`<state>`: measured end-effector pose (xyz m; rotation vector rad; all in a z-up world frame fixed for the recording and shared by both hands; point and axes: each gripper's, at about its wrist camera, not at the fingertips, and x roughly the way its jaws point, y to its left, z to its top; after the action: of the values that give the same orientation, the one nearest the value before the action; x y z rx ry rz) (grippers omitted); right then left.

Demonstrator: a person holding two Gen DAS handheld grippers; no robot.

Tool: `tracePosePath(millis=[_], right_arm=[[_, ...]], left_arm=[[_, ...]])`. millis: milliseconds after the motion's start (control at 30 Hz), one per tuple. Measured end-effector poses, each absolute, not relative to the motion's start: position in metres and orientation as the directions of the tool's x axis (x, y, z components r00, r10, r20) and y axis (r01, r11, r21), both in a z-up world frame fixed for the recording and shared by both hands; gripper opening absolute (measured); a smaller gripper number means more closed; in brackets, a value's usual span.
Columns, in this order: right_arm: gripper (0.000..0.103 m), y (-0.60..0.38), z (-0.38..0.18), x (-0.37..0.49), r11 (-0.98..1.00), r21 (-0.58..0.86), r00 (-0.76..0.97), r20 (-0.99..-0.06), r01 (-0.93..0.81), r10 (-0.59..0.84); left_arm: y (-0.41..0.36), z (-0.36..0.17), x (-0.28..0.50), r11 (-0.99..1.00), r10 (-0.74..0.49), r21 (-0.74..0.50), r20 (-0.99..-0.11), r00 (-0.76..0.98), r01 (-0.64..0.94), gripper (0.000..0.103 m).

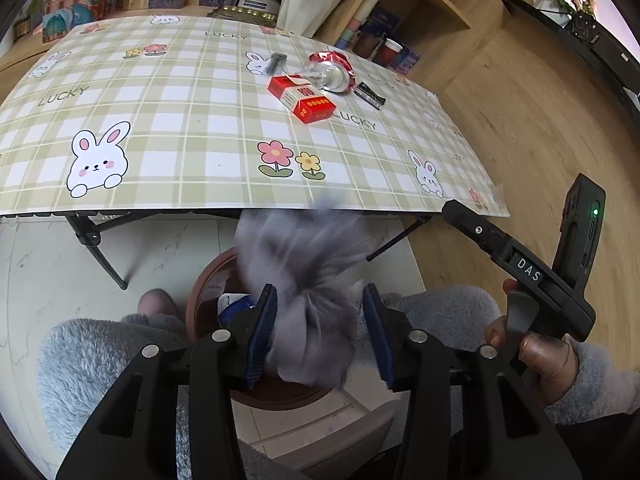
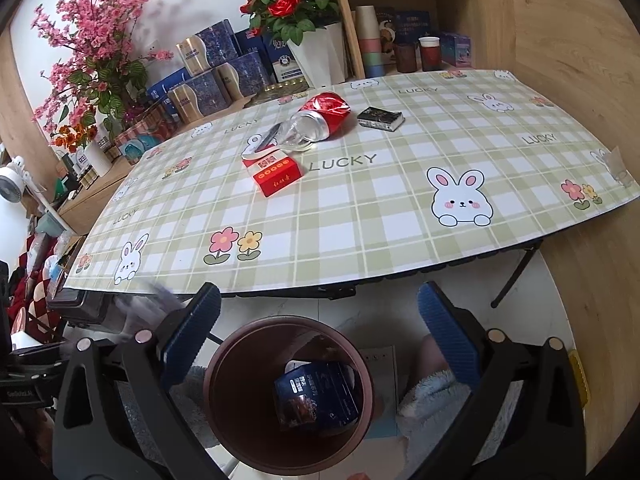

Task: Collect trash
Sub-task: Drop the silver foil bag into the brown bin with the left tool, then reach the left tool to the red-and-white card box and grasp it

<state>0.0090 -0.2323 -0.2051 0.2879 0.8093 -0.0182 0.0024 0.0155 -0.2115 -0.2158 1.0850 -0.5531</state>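
My left gripper (image 1: 319, 296) hangs over the brown bin (image 1: 202, 280), jaws apart around a crumpled grey wad (image 1: 308, 280). The wad is blurred while the pads are sharp, so it looks loose. My right gripper (image 2: 319, 294) stands wide open and empty above the bin (image 2: 218, 356), where a dark blue packet (image 2: 316, 396) lies. On the checked table (image 2: 400, 208) lie a red cigarette pack (image 2: 277, 172), a crushed red can (image 2: 328, 110) with a clear bottle (image 2: 298, 134) against it, and a small black box (image 2: 380, 118).
The table's front edge (image 1: 240, 210) overhangs the bin; its black folding legs (image 1: 100, 256) stand to either side. Boxes, flower vases (image 2: 316, 60) and a shelf with cups (image 2: 368, 40) line the far side. Fluffy grey sleeves (image 1: 100, 360) and a hand (image 1: 540, 360) sit close by.
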Motion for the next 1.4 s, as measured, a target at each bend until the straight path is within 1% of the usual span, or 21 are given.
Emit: tracePosePath(millis=[33, 67, 100, 167, 267, 333, 367, 467, 600, 800, 933, 1133, 1233, 1400], right_arm=[[0.097, -0.232, -0.206, 0.008, 0.961, 0.246, 0.691, -0.717, 0.127, 0.092], [0.097, -0.233, -0.206, 0.008, 0.961, 0.247, 0.69, -0.718, 0.128, 0.093], [0.097, -0.232, -0.206, 0.008, 0.96, 0.247, 0.689, -0.718, 0.128, 0.093], [0.097, -0.231, -0.207, 0.008, 0.961, 0.246, 0.686, -0.721, 0.127, 0.094], [0.097, -0.231, -0.207, 0.008, 0.961, 0.249, 0.685, -0.722, 0.124, 0.099], [0.097, -0.231, -0.208, 0.009, 0.958, 0.264, 0.684, -0.719, 0.11, 0.12], [0.097, -0.231, -0.208, 0.01, 0.958, 0.269, 0.684, -0.718, 0.101, 0.13], [0.098, -0.23, -0.204, 0.015, 0.96, 0.272, 0.685, -0.712, 0.065, 0.155], [0.098, -0.23, -0.194, 0.022, 0.971, 0.238, 0.706, -0.693, 0.035, 0.144], [0.098, -0.25, -0.186, 0.041, 0.966, 0.258, 0.726, -0.67, 0.03, 0.156], [0.098, -0.267, -0.184, 0.056, 0.952, 0.304, 0.722, -0.665, 0.027, 0.192], [0.097, -0.289, -0.187, 0.079, 0.959, 0.274, 0.719, -0.68, 0.072, 0.14], [0.097, -0.303, -0.195, 0.092, 0.957, 0.267, 0.713, -0.692, 0.109, 0.112], [0.097, -0.322, -0.21, 0.107, 0.944, 0.296, 0.705, -0.7, 0.142, 0.114]], left_arm=[[0.015, -0.212, 0.002, 0.845, -0.525, -0.429, -0.778, 0.345, 0.32, 0.052], [0.015, -0.213, 0.003, 0.846, -0.524, -0.428, -0.78, 0.343, 0.318, 0.06], [0.016, -0.213, 0.003, 0.848, -0.521, -0.427, -0.781, 0.344, 0.314, 0.065], [0.018, -0.213, 0.003, 0.851, -0.518, -0.429, -0.781, 0.349, 0.303, 0.078], [0.026, -0.213, 0.005, 0.865, -0.5, -0.427, -0.785, 0.367, 0.265, 0.088], [0.03, -0.212, 0.008, 0.891, -0.452, -0.39, -0.803, 0.388, 0.232, 0.091], [0.032, -0.209, 0.009, 0.901, -0.431, -0.367, -0.807, 0.403, 0.229, 0.091], [0.038, -0.201, 0.014, 0.908, -0.419, -0.356, -0.791, 0.445, 0.223, 0.095], [0.048, -0.195, 0.031, 0.92, -0.391, -0.351, -0.789, 0.475, 0.174, 0.095], [0.044, -0.188, 0.064, 0.94, -0.339, -0.309, -0.793, 0.507, 0.145, 0.095], [0.023, -0.19, 0.096, 0.932, -0.36, -0.33, -0.797, 0.484, 0.15, 0.095], [-0.027, -0.199, 0.155, 0.933, -0.359, -0.326, -0.812, 0.461, 0.153, 0.095], [-0.054, -0.21, 0.189, 0.939, -0.344, -0.317, -0.828, 0.443, 0.135, 0.095], [-0.085, -0.23, 0.236, 0.958, -0.276, -0.28, -0.859, 0.432, 0.057, 0.095]])
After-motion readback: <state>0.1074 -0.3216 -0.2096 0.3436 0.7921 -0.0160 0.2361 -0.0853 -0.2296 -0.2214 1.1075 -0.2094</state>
